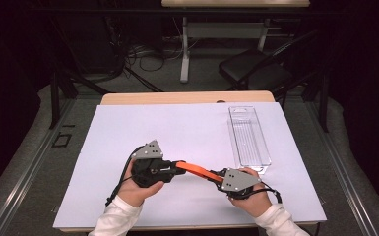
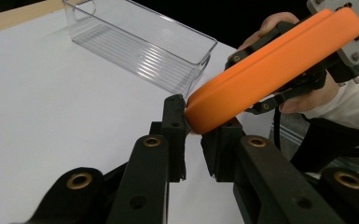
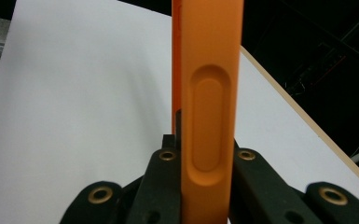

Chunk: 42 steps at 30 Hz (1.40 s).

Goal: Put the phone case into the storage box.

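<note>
An orange, flat, phone-case-like piece hangs a little above the white sheet, bridging my two grippers. My left gripper has its jaws around the piece's left end; in the left gripper view the rounded orange end sits between the black pads, which touch it. My right gripper is shut on the other end. In the right gripper view the orange piece stands on edge between the jaws, showing a long oval recess in its side.
A clear plastic bin lies lengthwise at the right of the white sheet, just beyond my right hand; it holds nothing. The wooden table edge shows at the back. A dark chair and cables lie on the floor beyond.
</note>
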Available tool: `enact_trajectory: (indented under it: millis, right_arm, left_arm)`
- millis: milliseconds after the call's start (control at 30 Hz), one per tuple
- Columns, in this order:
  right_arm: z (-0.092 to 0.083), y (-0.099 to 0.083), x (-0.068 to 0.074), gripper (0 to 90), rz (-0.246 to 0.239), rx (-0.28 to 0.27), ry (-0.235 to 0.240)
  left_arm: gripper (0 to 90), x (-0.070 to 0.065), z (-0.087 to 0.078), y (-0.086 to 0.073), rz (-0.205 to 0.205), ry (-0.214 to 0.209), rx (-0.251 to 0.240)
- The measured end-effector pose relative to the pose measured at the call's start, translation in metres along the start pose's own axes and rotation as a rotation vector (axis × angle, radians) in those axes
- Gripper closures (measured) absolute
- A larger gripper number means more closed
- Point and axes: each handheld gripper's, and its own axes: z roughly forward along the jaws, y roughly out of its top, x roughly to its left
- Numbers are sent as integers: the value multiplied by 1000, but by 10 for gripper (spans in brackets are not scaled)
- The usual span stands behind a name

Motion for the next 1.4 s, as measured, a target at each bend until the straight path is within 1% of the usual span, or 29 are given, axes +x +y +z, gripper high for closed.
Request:
enact_trajectory:
  millis: [167,333,533,567,667,767,867,967,1033,1267,1400]
  right_arm:
    - [0,-1,0,870,8,-4,7]
    - [1,0,0,869,12,-1,11]
    - [0,0,0,868,23,0,12]
    - [0,0,0,868,25,1,13]
    - [0,0,0,866,38,2,20]
    - [0,0,0,862,43,-3,23]
    - [0,0,0,850,52,-4,26]
    - [0,1,0,839,61,-7,26]
    - [0,1,1,833,63,-9,26]
    - [0,1,1,793,70,-11,25]
    - [1,1,1,748,71,-10,24]
  left_arm:
    - [807,0,0,-1,-30,-4,-2]
    - [810,0,1,-1,-90,1,-7]
    - [814,-2,1,0,-91,16,-7]
    - [814,-2,1,0,-103,16,0]
    - [816,-2,1,0,-120,21,-4]
    - [822,-5,1,0,-129,33,-15]
    - [825,-6,1,0,-135,41,-3]
    - [826,-6,3,0,-155,45,5]
    - [827,-5,3,0,-164,45,4]
    - [830,-3,3,-1,-215,46,5]
    - [834,-1,2,-1,-233,51,10]
